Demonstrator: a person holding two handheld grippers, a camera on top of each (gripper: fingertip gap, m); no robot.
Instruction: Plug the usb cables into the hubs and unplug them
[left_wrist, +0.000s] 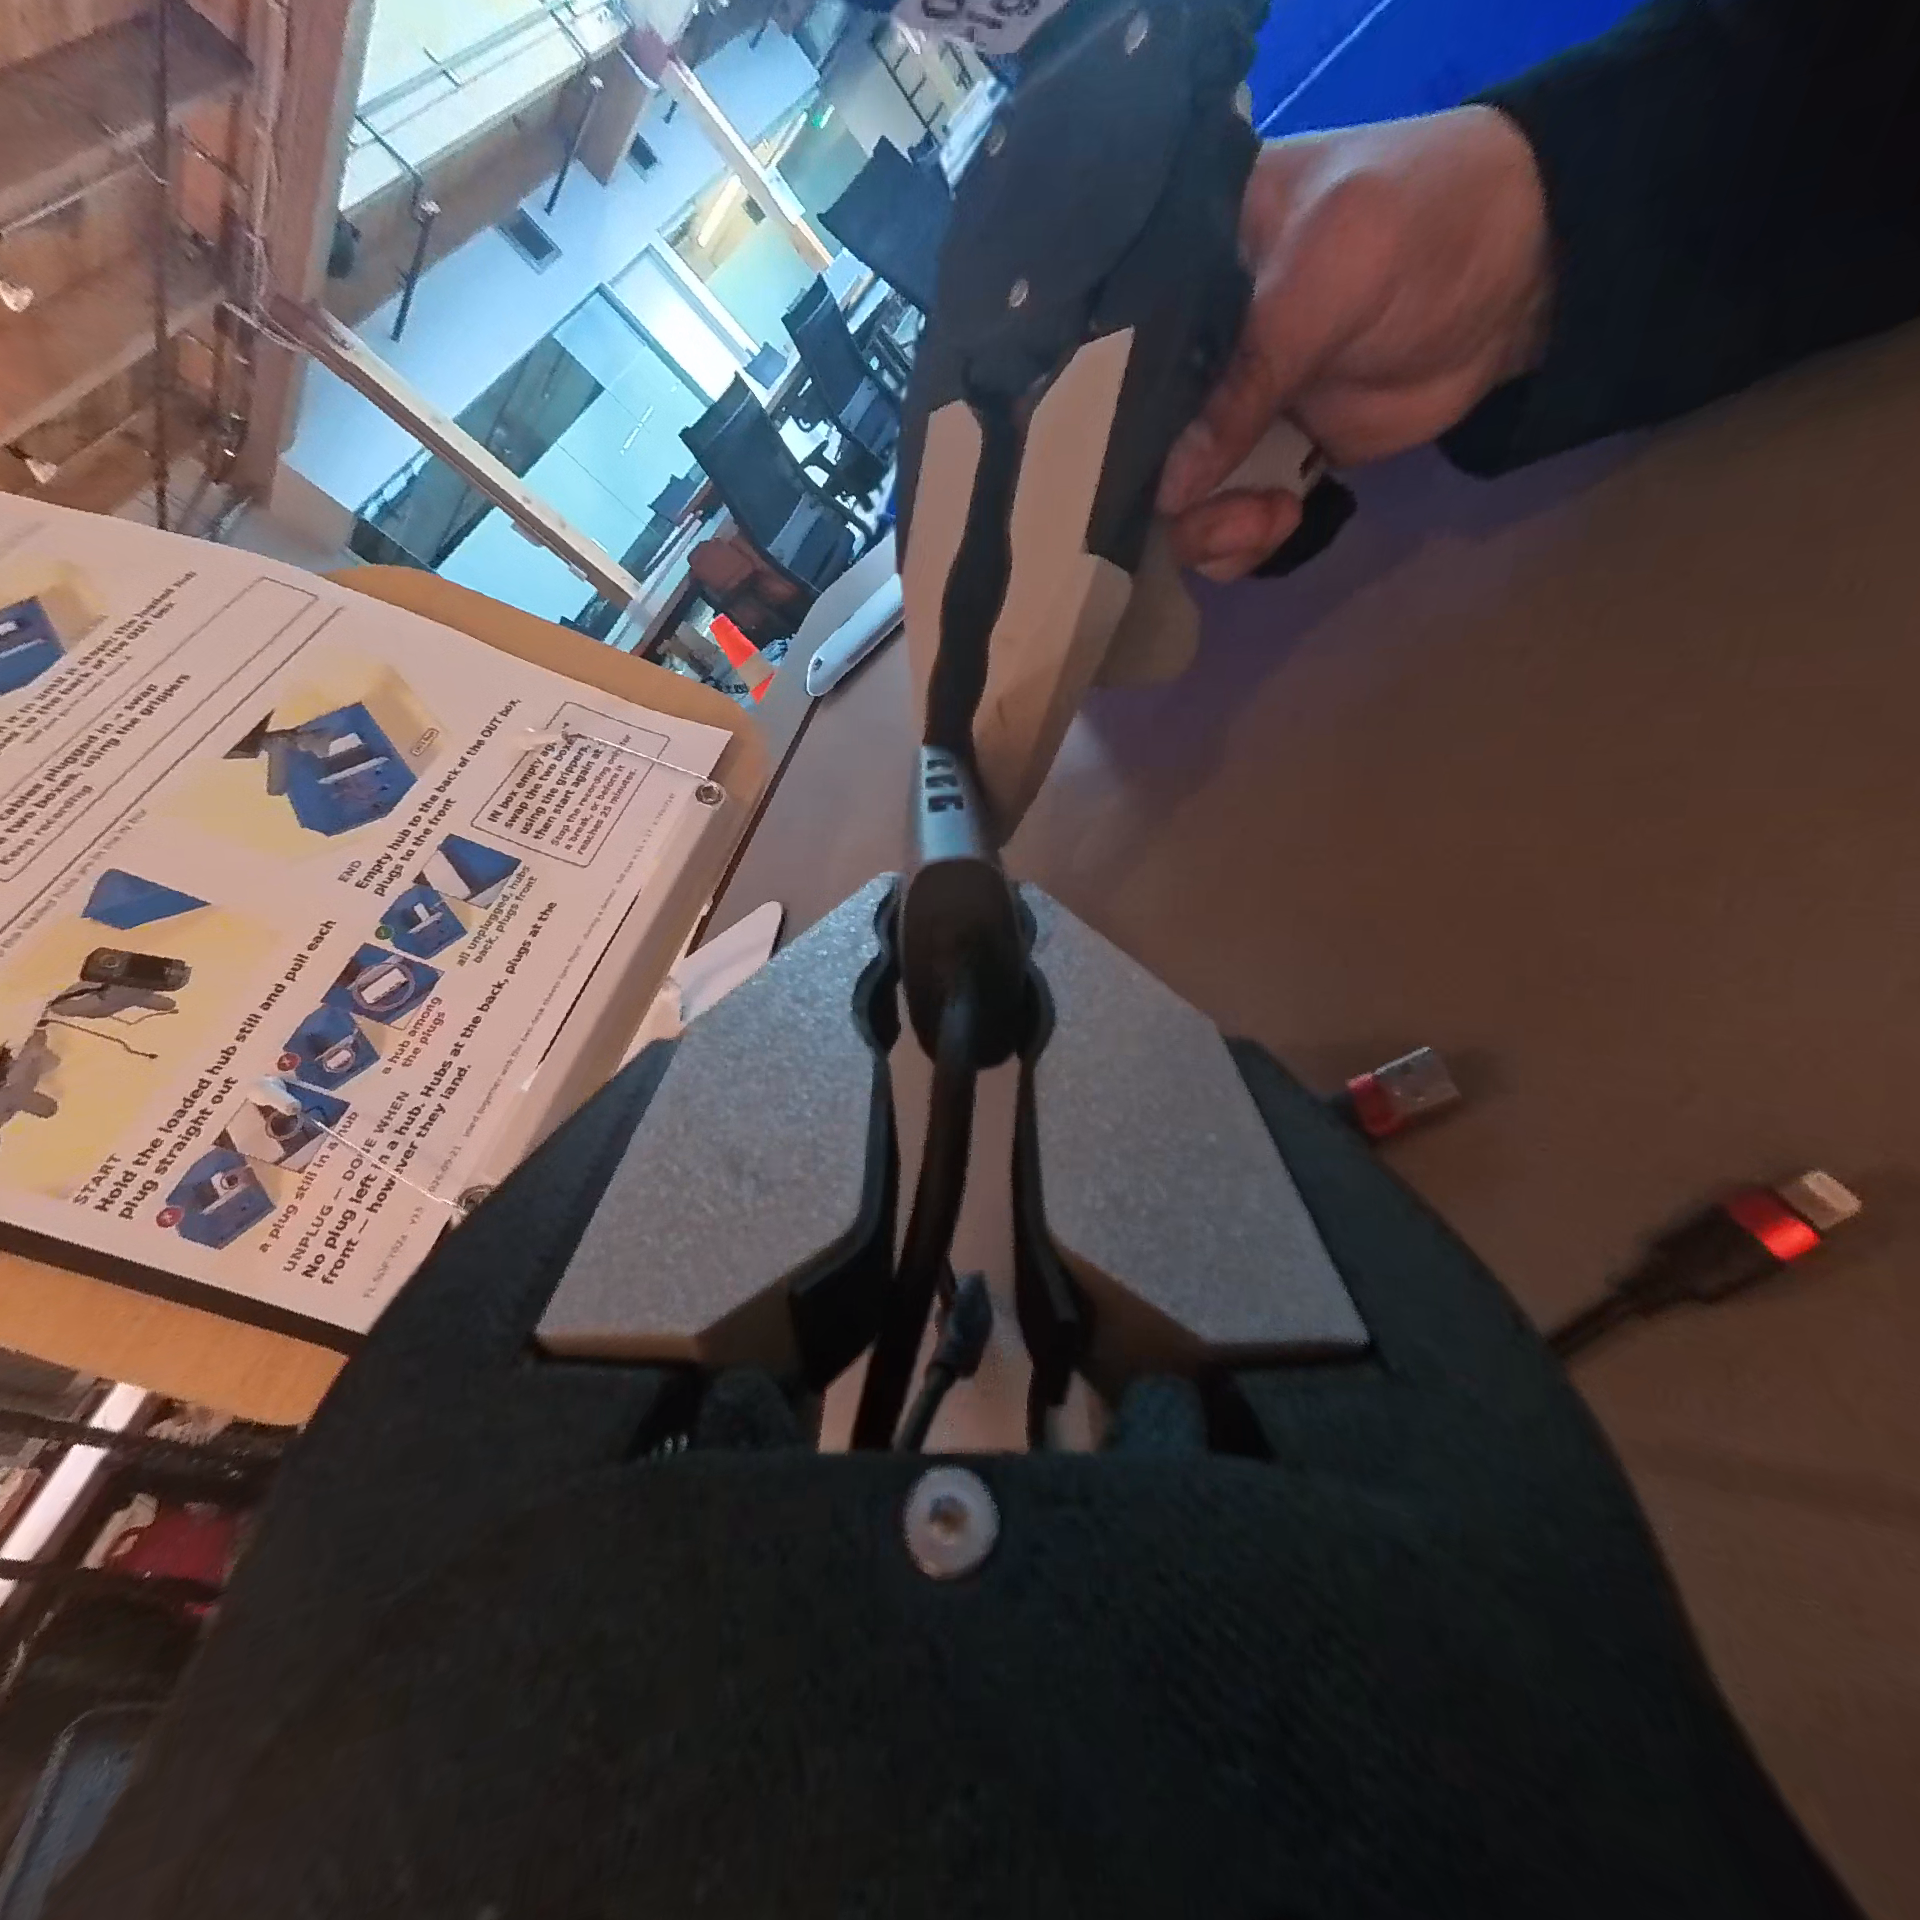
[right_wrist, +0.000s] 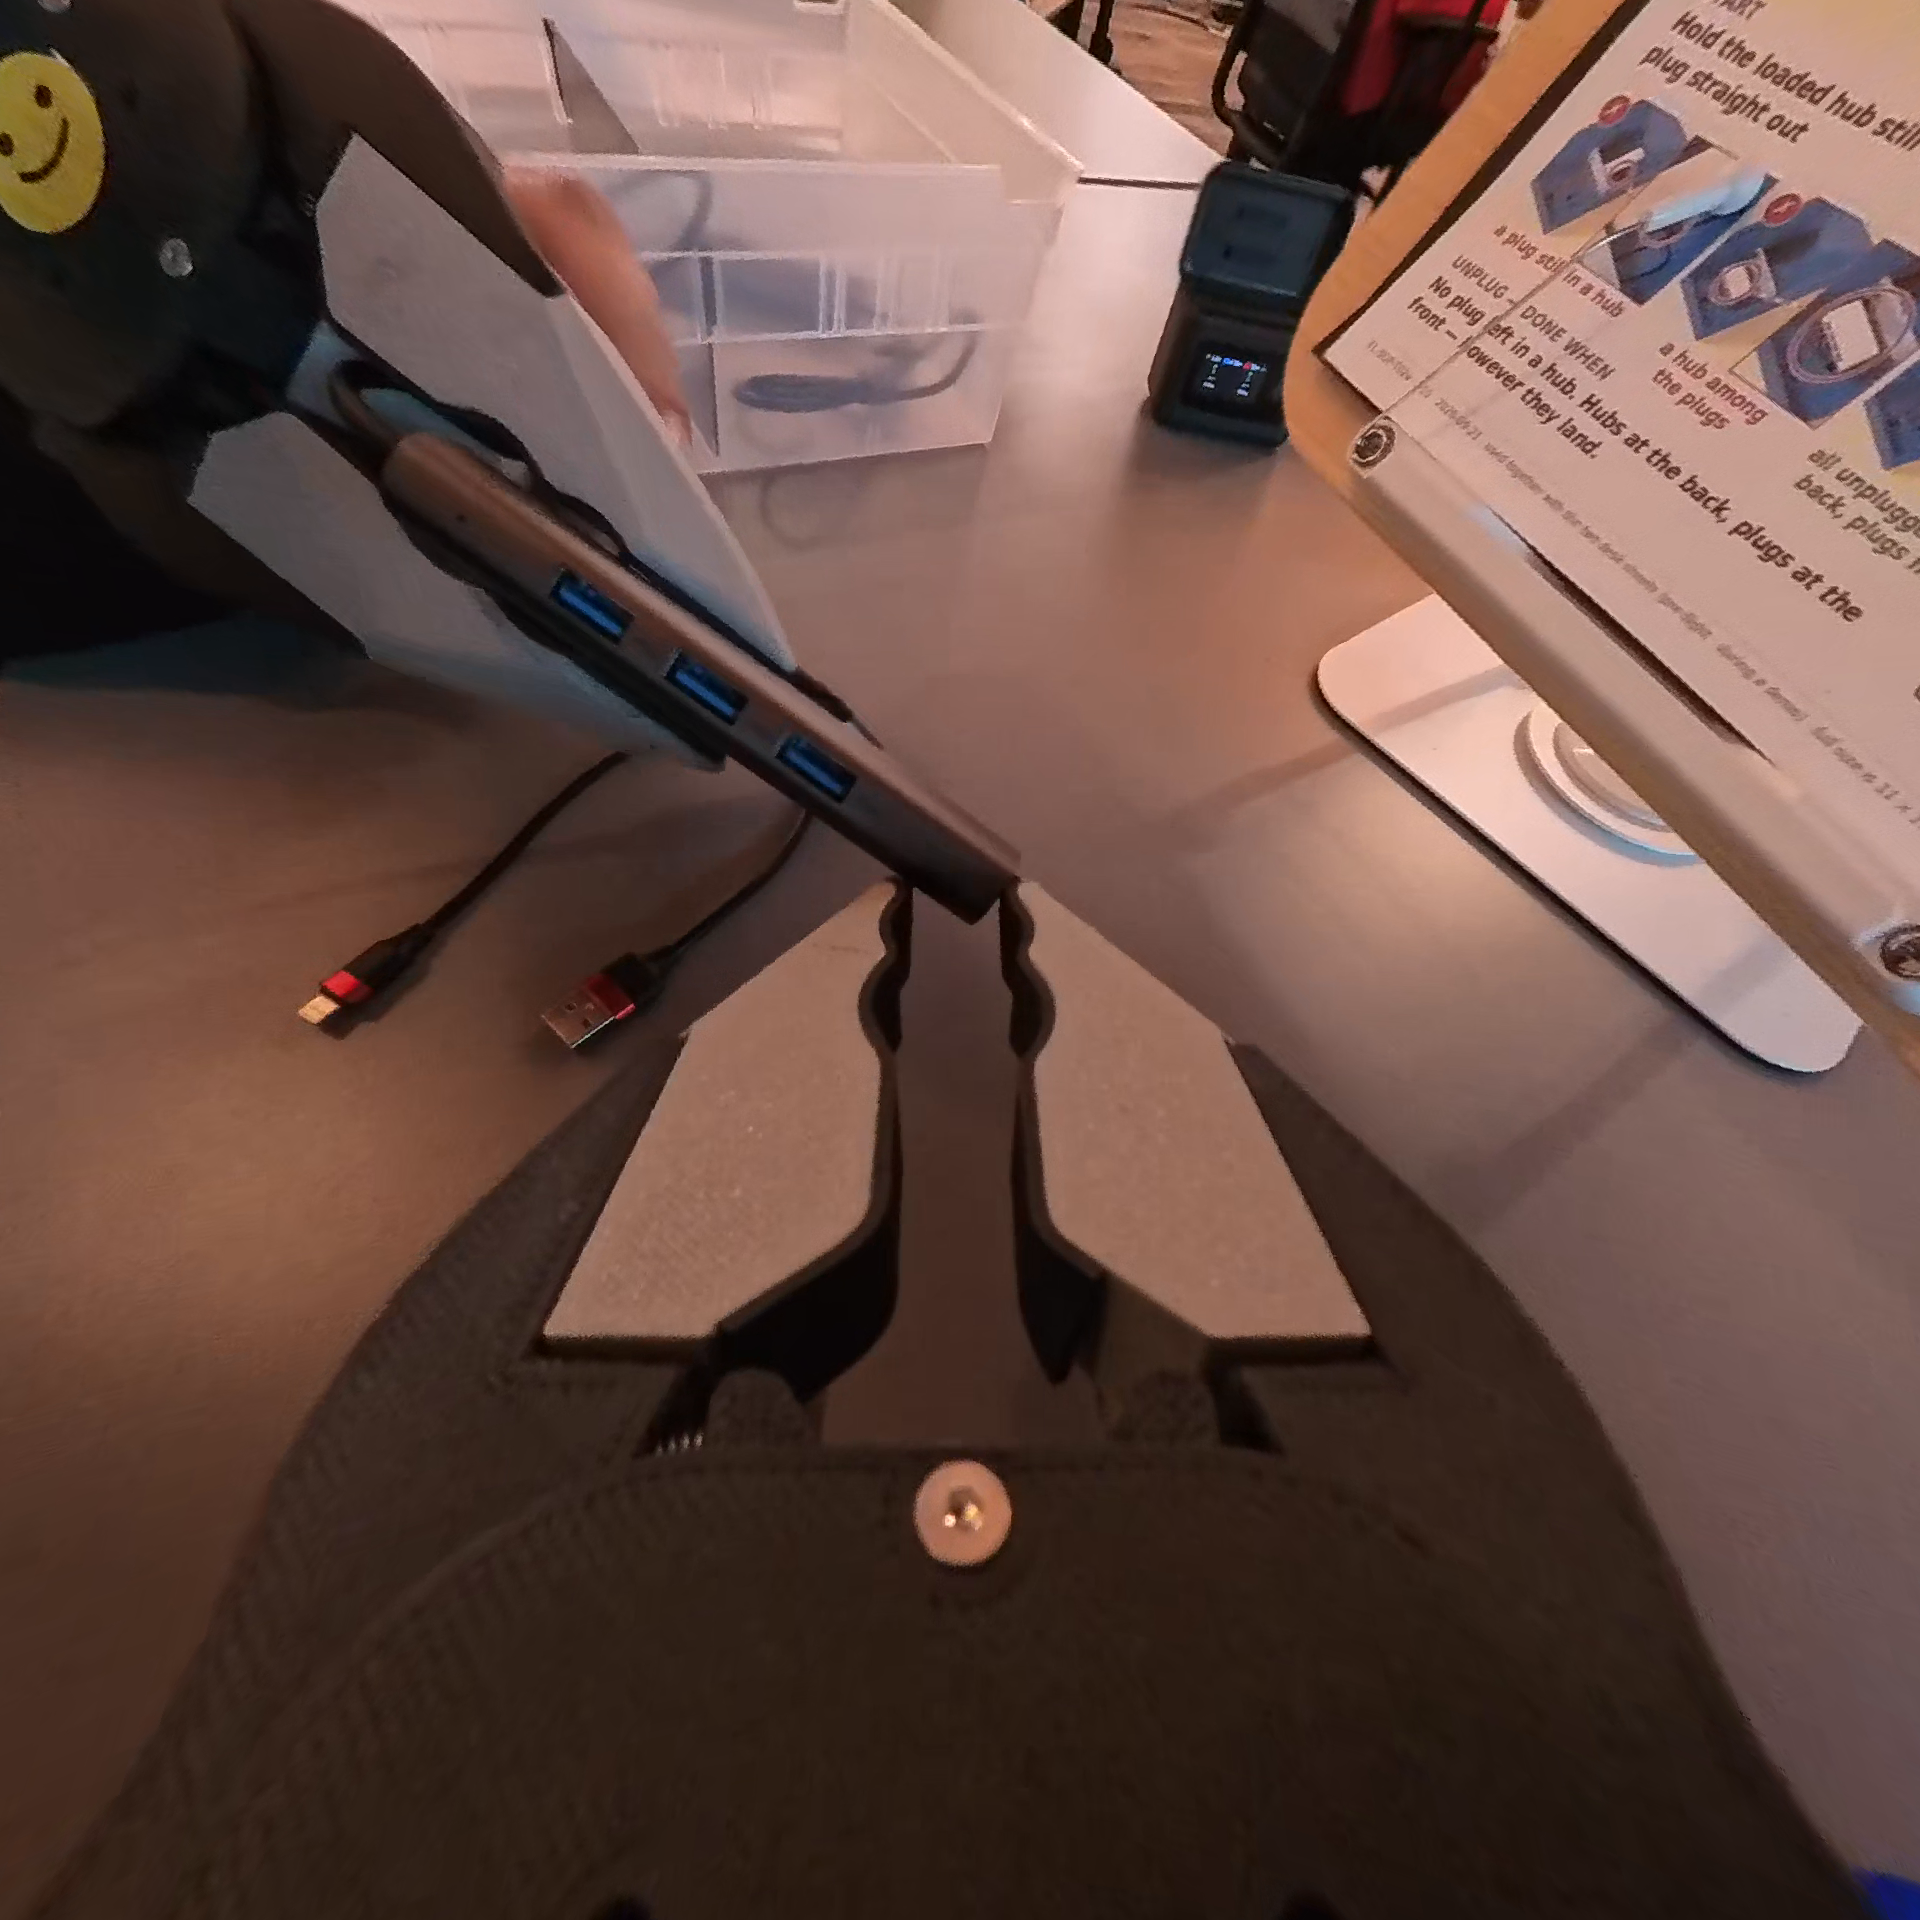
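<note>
Between the two grippers hangs a grey USB hub (right_wrist: 707, 696), lifted off the brown table (right_wrist: 1143, 644) and tilted. Its cable end is clamped in the left gripper (left_wrist: 961, 977), whose fingers pinch it on both sides. The right gripper (right_wrist: 956, 914) meets the other end — the hub's tip sits between the fingertips, but whether they grip it I cannot tell. Three blue ports face up, all vacant. Two red-collared plugs (right_wrist: 592, 1003) lie loose on the table below.
</note>
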